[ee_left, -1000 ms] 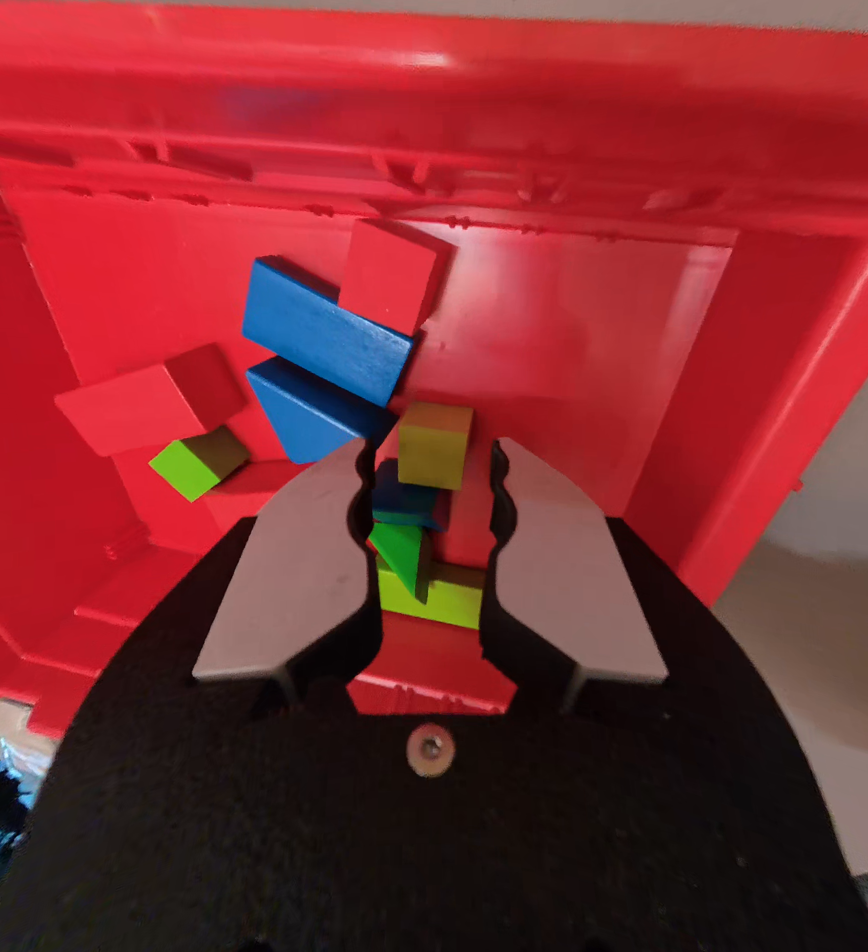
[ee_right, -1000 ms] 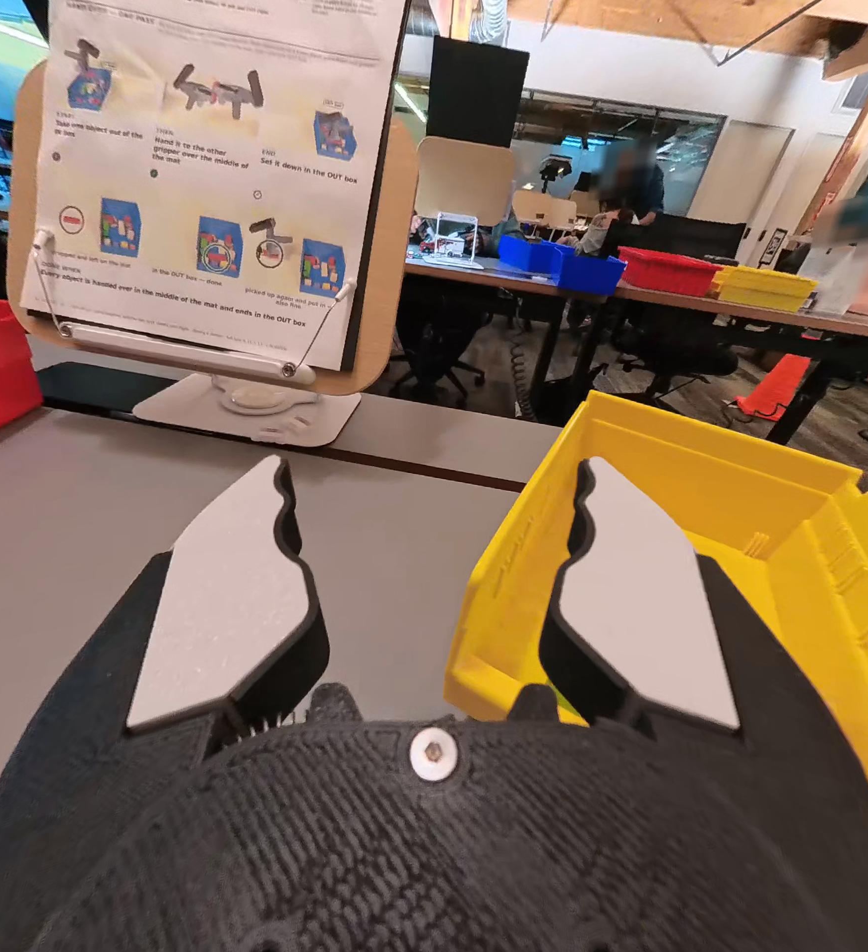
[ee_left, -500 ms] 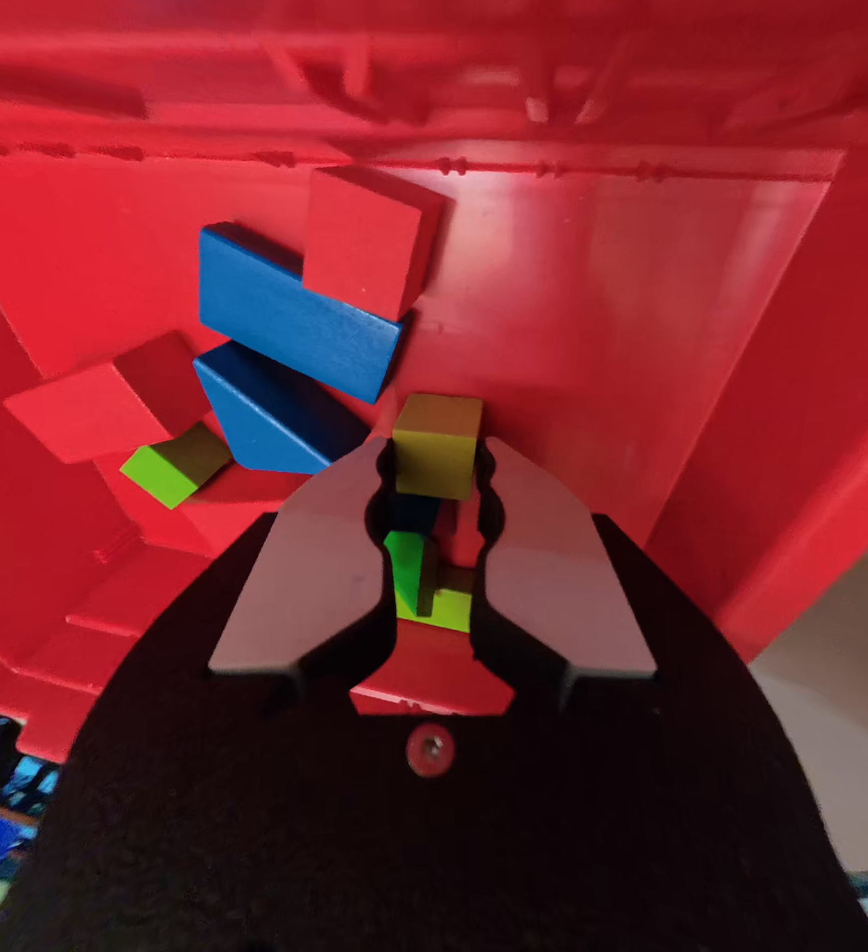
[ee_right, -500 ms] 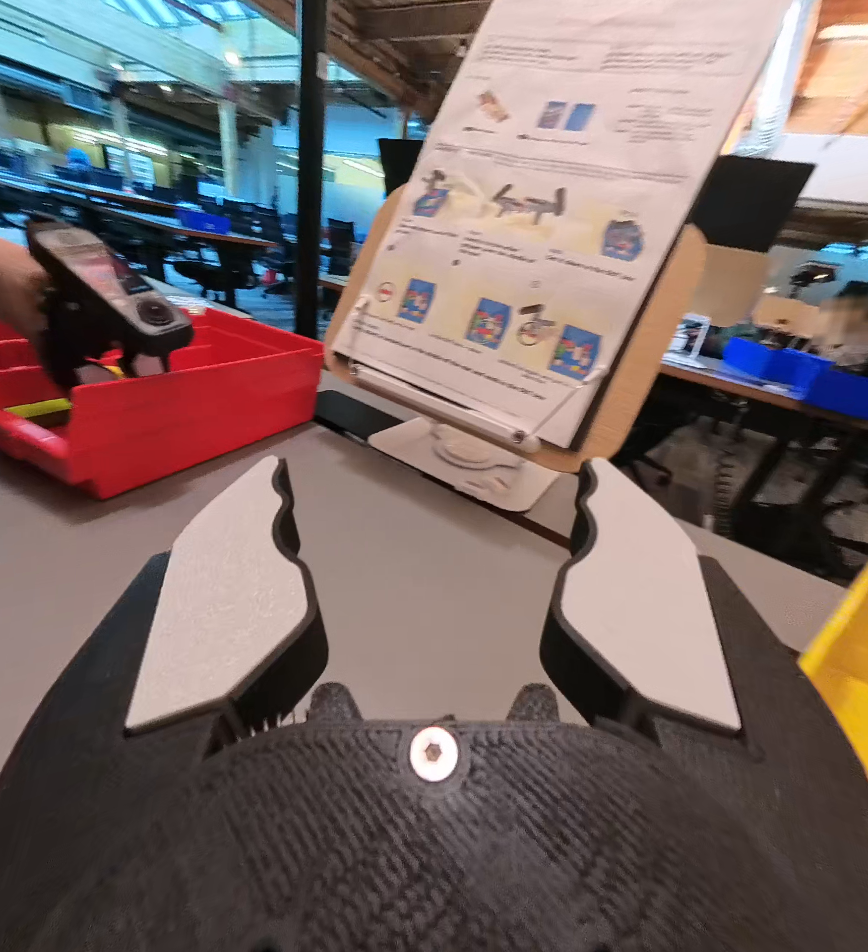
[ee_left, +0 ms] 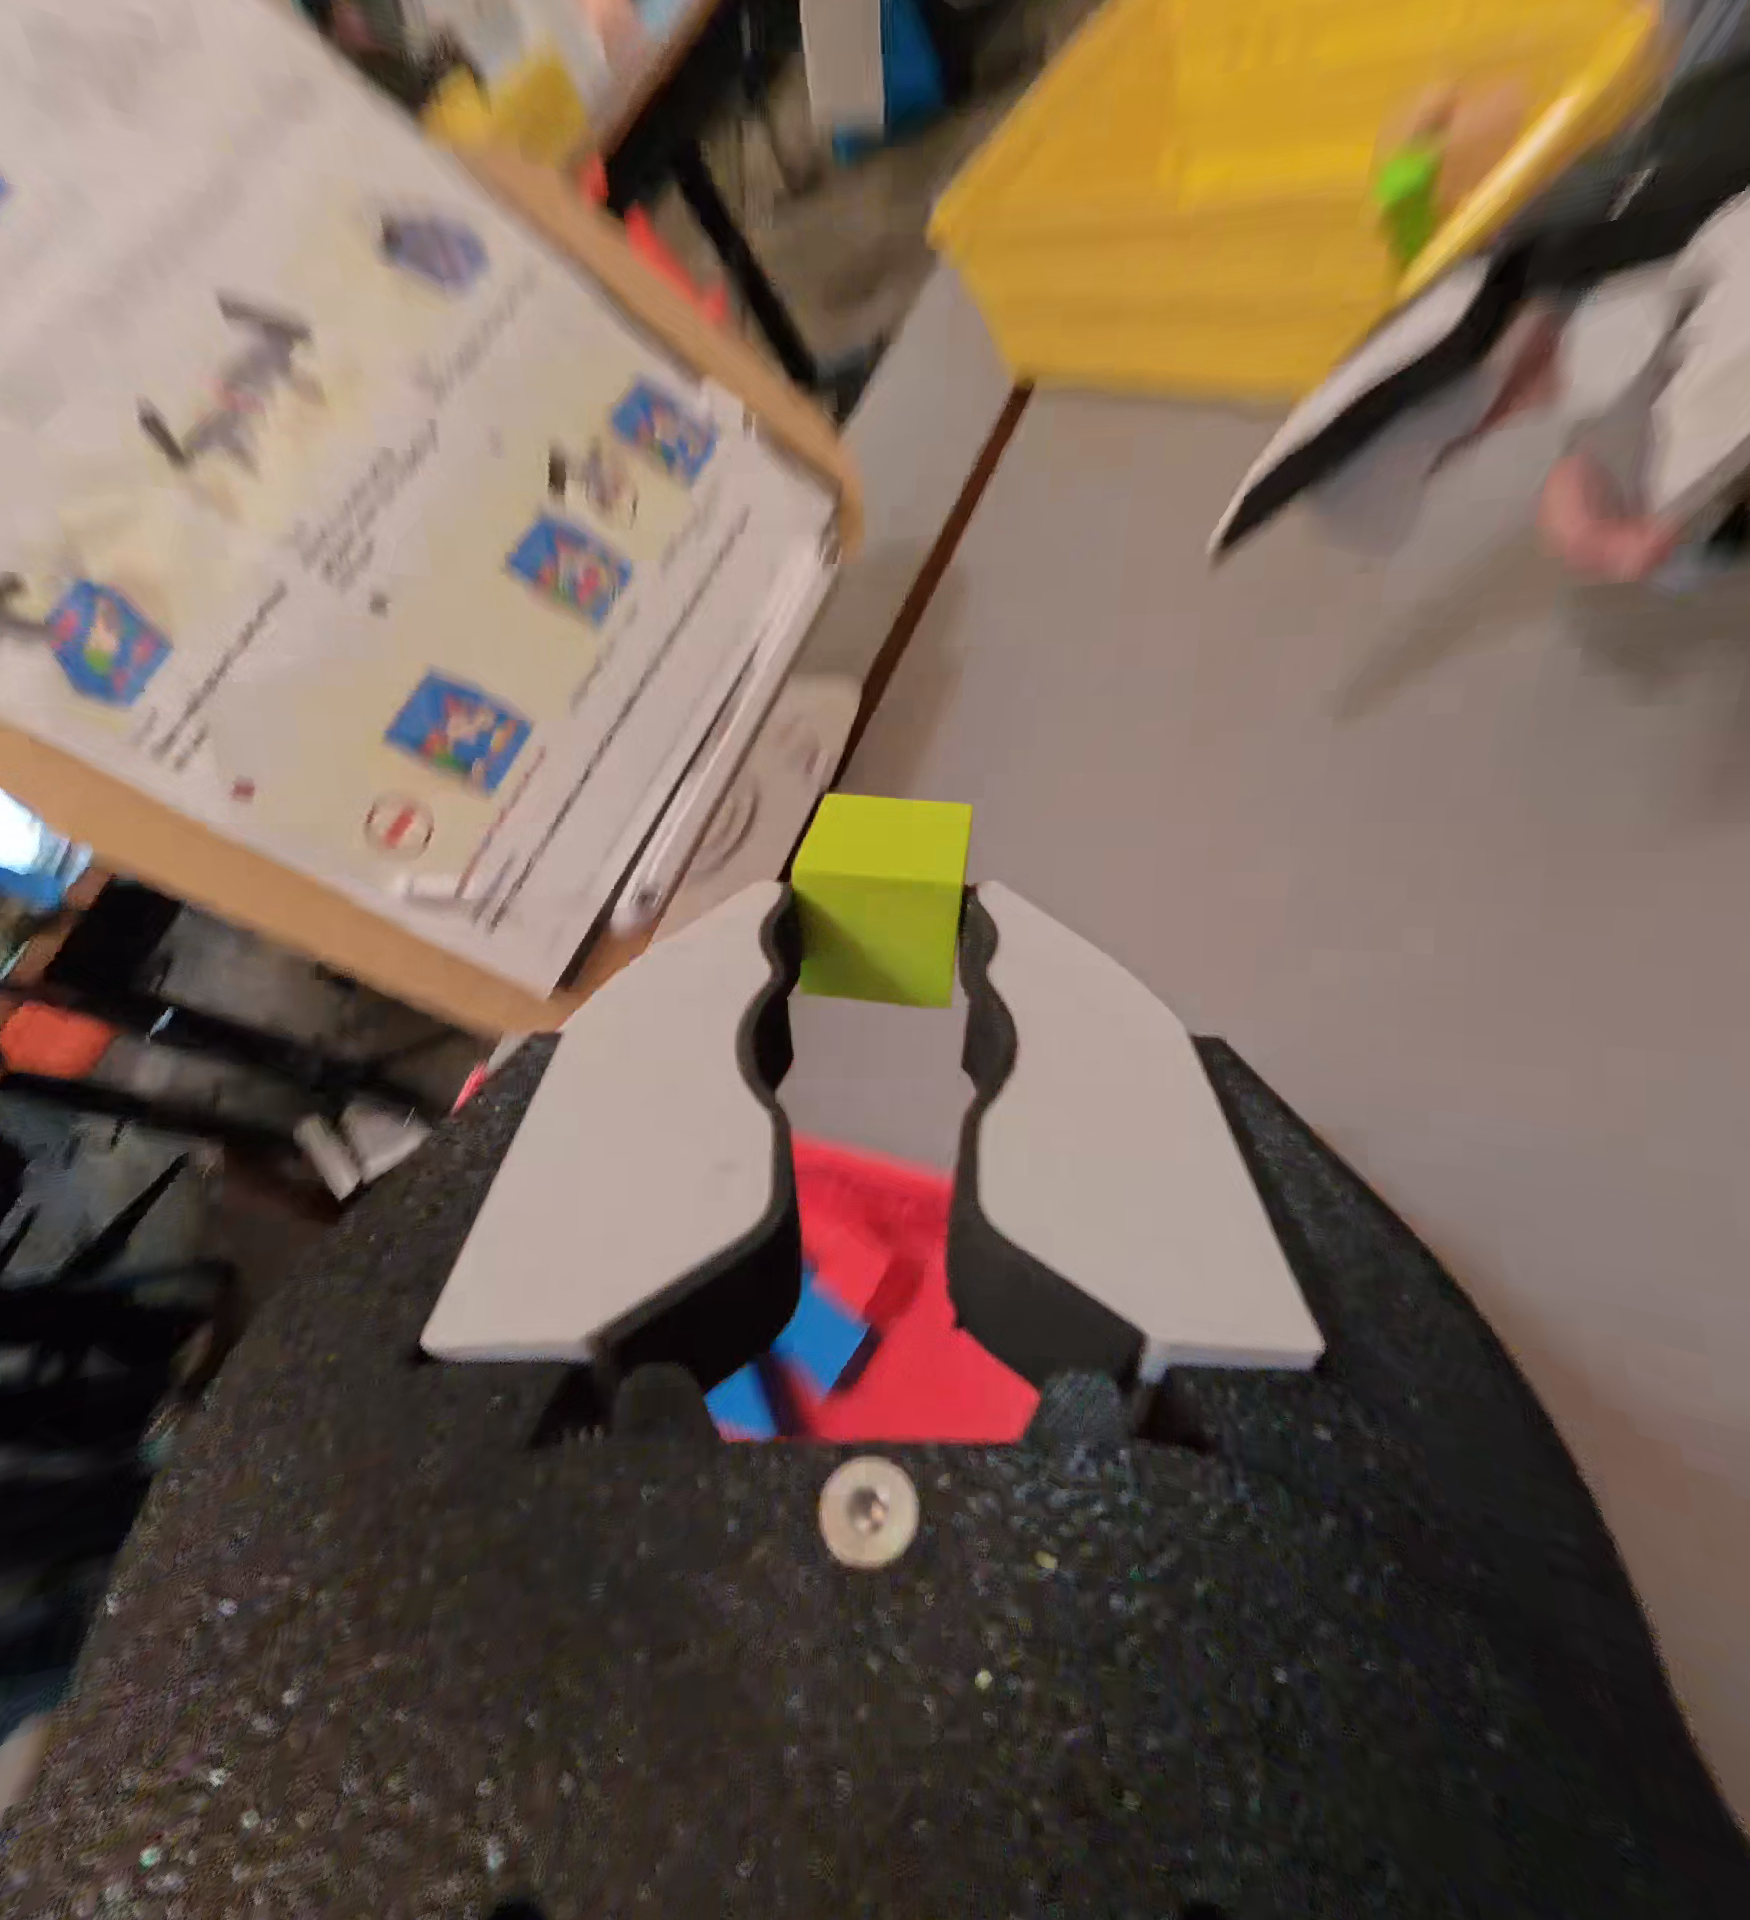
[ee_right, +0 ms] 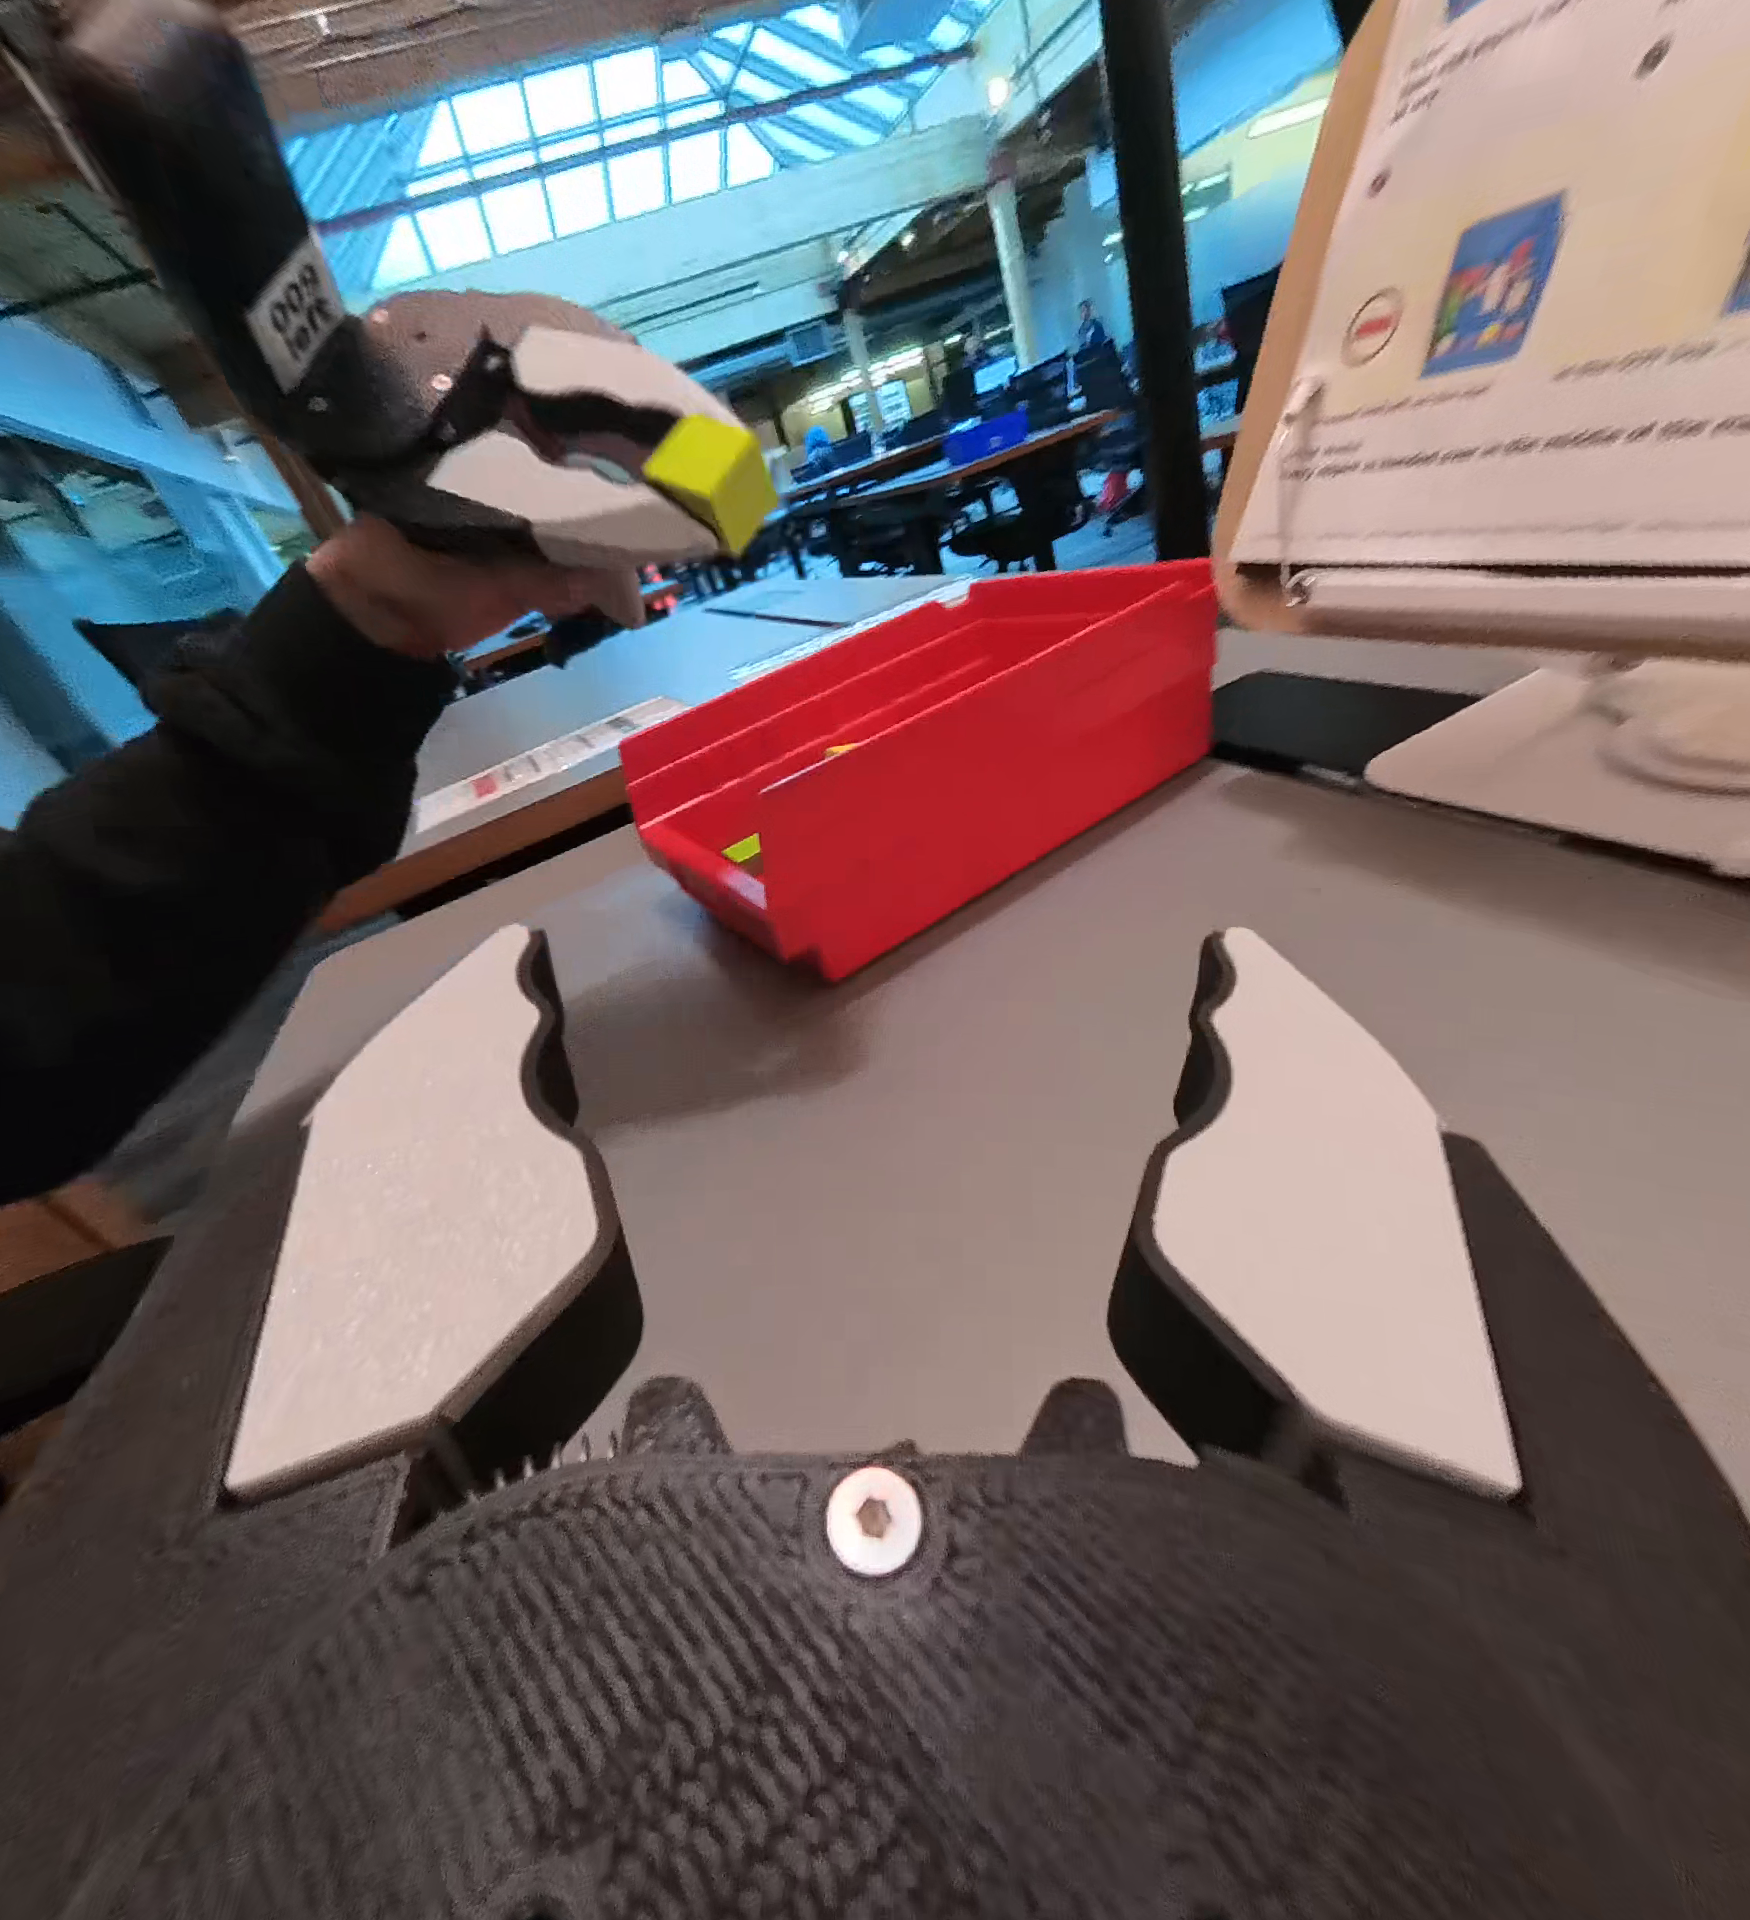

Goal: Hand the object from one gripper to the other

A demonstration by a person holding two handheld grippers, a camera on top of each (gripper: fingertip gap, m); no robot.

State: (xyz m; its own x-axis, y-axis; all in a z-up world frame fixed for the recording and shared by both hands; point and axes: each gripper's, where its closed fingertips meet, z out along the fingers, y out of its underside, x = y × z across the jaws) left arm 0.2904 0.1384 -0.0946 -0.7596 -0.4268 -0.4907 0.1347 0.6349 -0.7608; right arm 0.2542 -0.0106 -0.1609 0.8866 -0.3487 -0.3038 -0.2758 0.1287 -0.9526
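Note:
My left gripper (ee_left: 876,914) is shut on a yellow-green cube (ee_left: 879,902), with both pads pressed on its sides, and holds it in the air above the grey table (ee_left: 1318,935). The right wrist view shows the same gripper (ee_right: 689,488) at upper left with the cube (ee_right: 710,480) at its fingertips, held by a hand in a dark sleeve. My right gripper (ee_right: 871,997) is wide open and empty, low over the table (ee_right: 954,1091). It also shows, blurred, at the upper right of the left wrist view (ee_left: 1473,416).
A red bin (ee_right: 954,769) with several coloured blocks stands on the table's far side; its floor shows under my left gripper (ee_left: 902,1351). A yellow bin (ee_left: 1162,208) stands at the far end. An instruction sheet on a stand (ee_left: 331,468) stands at the table's back edge. Some 20 cm of space lies between my two pairs of fingers.
My left gripper shut on the yellow-green cube inside the red bin and lifted it out, swinging toward the table's middle. My right gripper turned left from the yellow bin toward the red bin, still open.

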